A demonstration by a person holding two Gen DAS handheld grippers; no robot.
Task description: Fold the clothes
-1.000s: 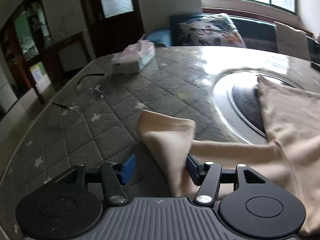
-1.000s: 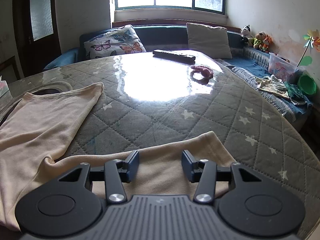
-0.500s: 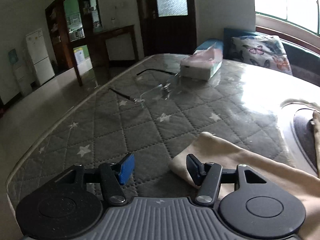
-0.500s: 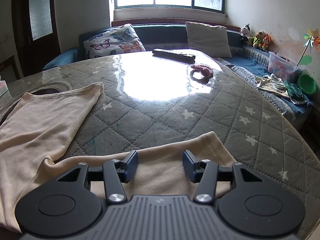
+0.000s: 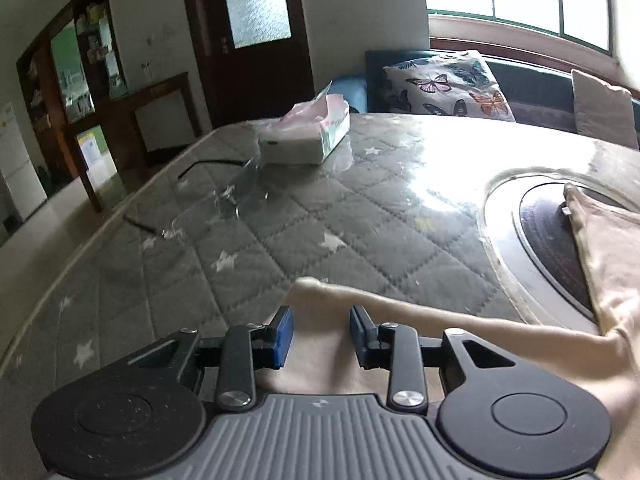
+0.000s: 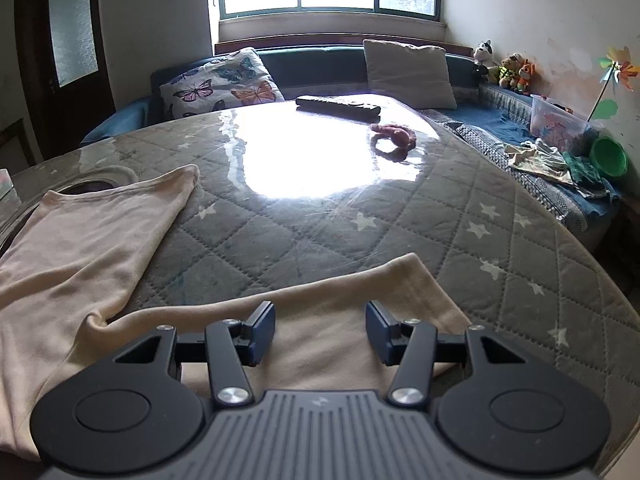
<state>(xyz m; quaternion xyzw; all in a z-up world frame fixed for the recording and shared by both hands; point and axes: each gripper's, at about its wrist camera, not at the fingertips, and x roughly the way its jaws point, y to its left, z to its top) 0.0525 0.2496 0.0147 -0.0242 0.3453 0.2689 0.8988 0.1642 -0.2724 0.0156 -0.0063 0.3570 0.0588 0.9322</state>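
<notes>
Lying between both tongs — beige garment (image 5: 320,344), left tongs (image 5: 321,330) closing.

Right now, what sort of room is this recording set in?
Most likely a home living or dining room: a sofa with a butterfly cushion under the window, soft toys on its ledge, a tissue box on the padded table.

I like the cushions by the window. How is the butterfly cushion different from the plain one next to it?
The butterfly cushion is white with colourful butterflies printed on it; the plain cushion is one beige colour with no picture. The butterfly cushion leans at the left end of the bench, nearer the door; the plain cushion sits further right, nearer the soft toys. Both are squarish and prop up against the dark blue backrest under the window.
</notes>
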